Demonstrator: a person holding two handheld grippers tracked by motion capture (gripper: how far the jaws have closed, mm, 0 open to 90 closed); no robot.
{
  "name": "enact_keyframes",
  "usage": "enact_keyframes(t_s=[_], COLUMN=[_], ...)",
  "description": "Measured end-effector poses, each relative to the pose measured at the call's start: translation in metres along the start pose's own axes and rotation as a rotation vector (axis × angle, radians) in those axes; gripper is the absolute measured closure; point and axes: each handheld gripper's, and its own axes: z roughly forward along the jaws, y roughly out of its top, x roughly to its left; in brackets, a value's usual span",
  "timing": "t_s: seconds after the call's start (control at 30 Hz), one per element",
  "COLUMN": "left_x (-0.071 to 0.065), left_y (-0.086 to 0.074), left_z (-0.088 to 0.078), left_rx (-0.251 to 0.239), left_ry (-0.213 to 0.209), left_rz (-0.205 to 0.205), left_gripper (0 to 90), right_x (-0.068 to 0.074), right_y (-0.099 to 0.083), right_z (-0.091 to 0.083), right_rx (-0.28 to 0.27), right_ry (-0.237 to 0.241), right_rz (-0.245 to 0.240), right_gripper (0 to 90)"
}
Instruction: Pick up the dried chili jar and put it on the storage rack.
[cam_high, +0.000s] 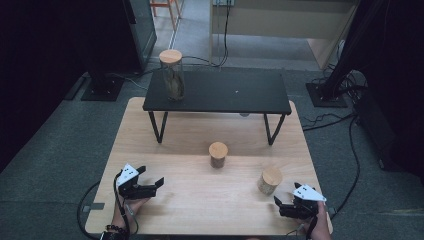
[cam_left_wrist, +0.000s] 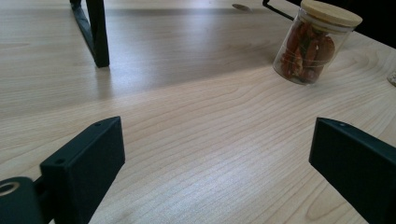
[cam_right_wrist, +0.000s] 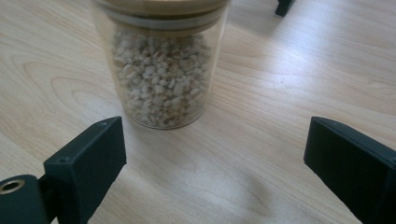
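You are holding the left gripper (cam_high: 152, 184) low over the wooden table (cam_high: 200, 200) at about 8 o'clock from its centre, and its jaws are standing wide apart with nothing but bare wood between them. In the left gripper view the jar of reddish-brown pieces (cam_left_wrist: 315, 44) is sitting at roughly 1 o'clock, well apart from the jaws, upright on the table with its wooden lid on. You are keeping the right gripper (cam_high: 280, 205) near the table's edge at about 4 o'clock, and its jaws too are spread wide and gripping nothing. The jar of pale grains (cam_right_wrist: 161, 65) is standing upright just ahead of that gripper, toward 11 o'clock in the right gripper view, near the left-hand jaw but not touching it, and it is lying outside the gap rather than between the pads. In the high view this jar is resting just beside the right gripper, at 10 o'clock from it, lid on. The black shelf (cam_high: 220, 92) is occupying the far half of the table at 12 o'clock, and a tall lidded jar (cam_high: 172, 75) is standing on its left end. One shelf leg (cam_left_wrist: 95, 32) is showing at 11 o'clock in the left gripper view.
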Motion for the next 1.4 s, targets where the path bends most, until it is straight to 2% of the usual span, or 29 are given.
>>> enact_keyframes(t_s=[0.1,0.2,0.3,0.37,0.5,0.8,1.03,1.4], left_x=[-0.002,-0.004,-0.004,-0.003,-0.003,-0.003,-0.002,-0.002], left_y=[0.003,0.006,0.007,0.006,0.006,0.01,0.009,0.008], left_z=[0.002,0.004,0.004,0.004,0.004,0.007,0.006,0.006], left_rx=[0.023,0.045,0.047,0.045,0.047,0.066,0.057,0.057], left_ry=[-0.005,-0.004,-0.008,-0.014,-0.016,-0.022,-0.024,-0.033], left_rz=[0.023,0.039,0.04,0.039,0.036,0.056,0.046,0.059], left_gripper=[4.1,4.1,4.1,4.1,4.1,4.1,4.1,4.1], right_x=[0.0,0.0,-0.001,0.0,0.005,0.02,0.031,0.045], right_y=[0.006,0.014,0.025,0.034,0.055,0.092,0.112,0.134], right_z=[-0.004,-0.014,-0.023,-0.027,-0.033,-0.038,-0.032,-0.01], right_rx=[0.015,0.002,-0.011,-0.015,-0.021,-0.013,0.002,0.022], right_ry=[0.002,0.006,0.007,0.007,0.029,0.073,0.087,0.114], right_rz=[0.015,0.042,0.078,0.086,0.079,0.048,0.026,-0.009], right_gripper=[5.7,5.7,5.7,5.7,5.5,4.8,4.8,4.6])
